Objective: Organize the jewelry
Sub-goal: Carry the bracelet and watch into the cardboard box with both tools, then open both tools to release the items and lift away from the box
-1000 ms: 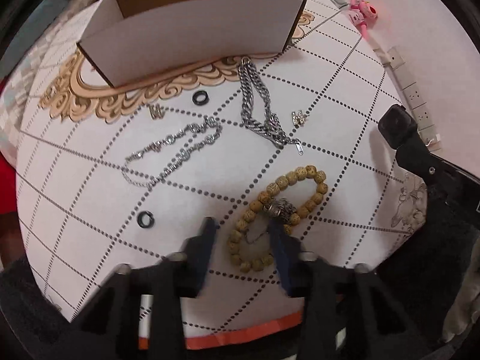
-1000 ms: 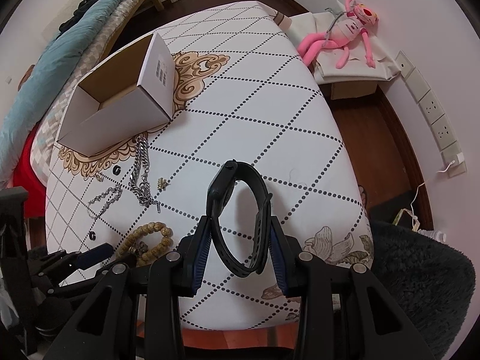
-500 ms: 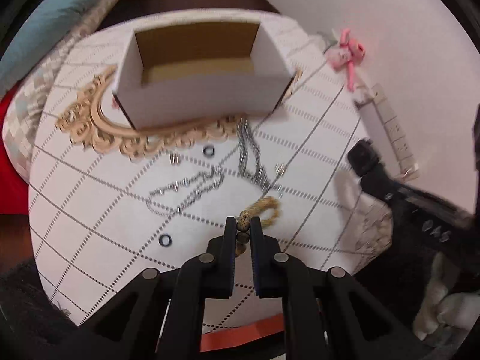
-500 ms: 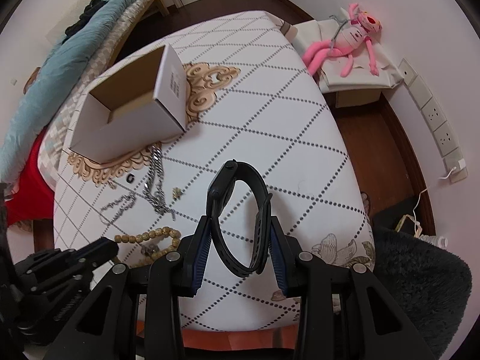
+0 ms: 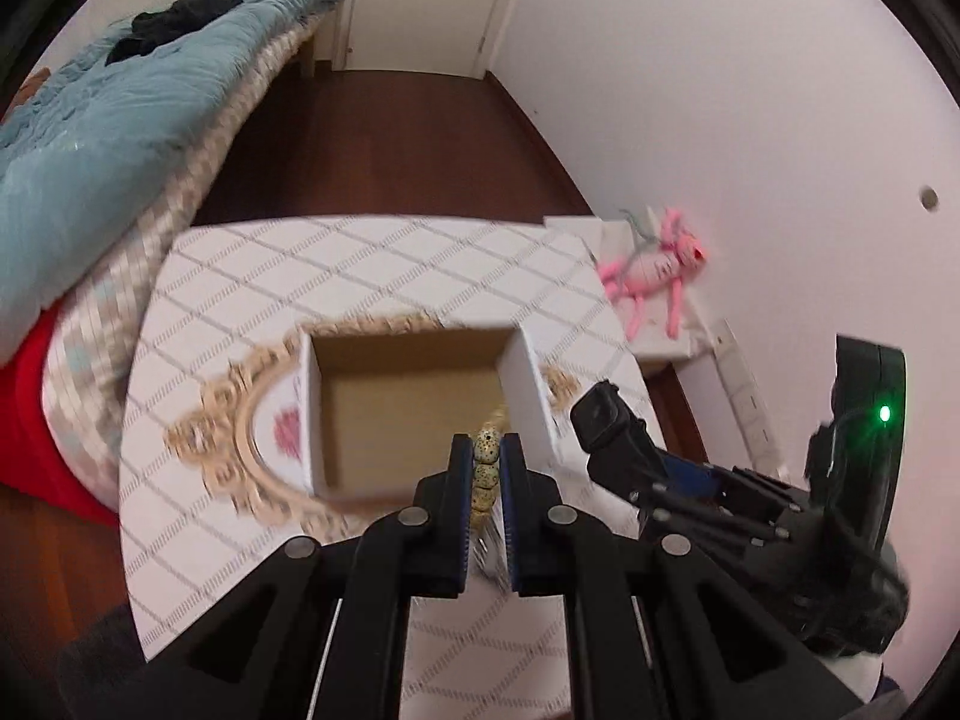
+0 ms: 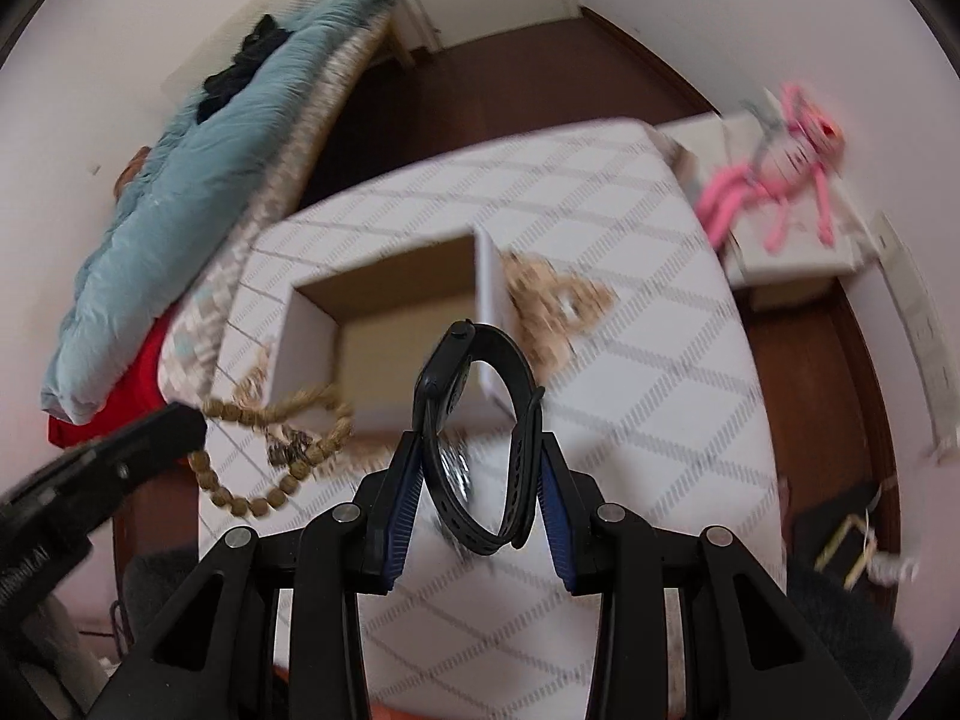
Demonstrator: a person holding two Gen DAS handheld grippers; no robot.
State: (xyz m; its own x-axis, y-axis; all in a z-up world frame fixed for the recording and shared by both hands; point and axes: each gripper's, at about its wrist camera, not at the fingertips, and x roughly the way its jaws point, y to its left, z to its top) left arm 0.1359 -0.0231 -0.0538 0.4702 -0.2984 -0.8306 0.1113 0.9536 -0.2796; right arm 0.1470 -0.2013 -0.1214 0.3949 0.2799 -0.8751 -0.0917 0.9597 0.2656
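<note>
My left gripper (image 5: 485,457) is shut on a wooden bead bracelet (image 5: 486,468), held up in front of the open white cardboard box (image 5: 414,414). From the right wrist view the bead bracelet (image 6: 282,450) dangles in a loop from the left gripper (image 6: 180,426) at the box's near left corner. My right gripper (image 6: 480,456) is shut on a black smartwatch (image 6: 474,438), its band squeezed between the blue pads, raised before the box (image 6: 396,324). In the left wrist view the right gripper (image 5: 606,414) with the watch sits to the right of the box.
The box stands on a white table (image 5: 372,264) with a dotted diamond pattern and gold ornament. A silver chain (image 6: 456,468) shows behind the watch. A bed with a blue blanket (image 5: 120,96) lies left; a pink plush toy (image 5: 654,276) lies on a low stand at the right.
The left gripper closed on the bead bracelet and lifted it off the table toward the box. The right gripper rose with the watch and moved closer to the box.
</note>
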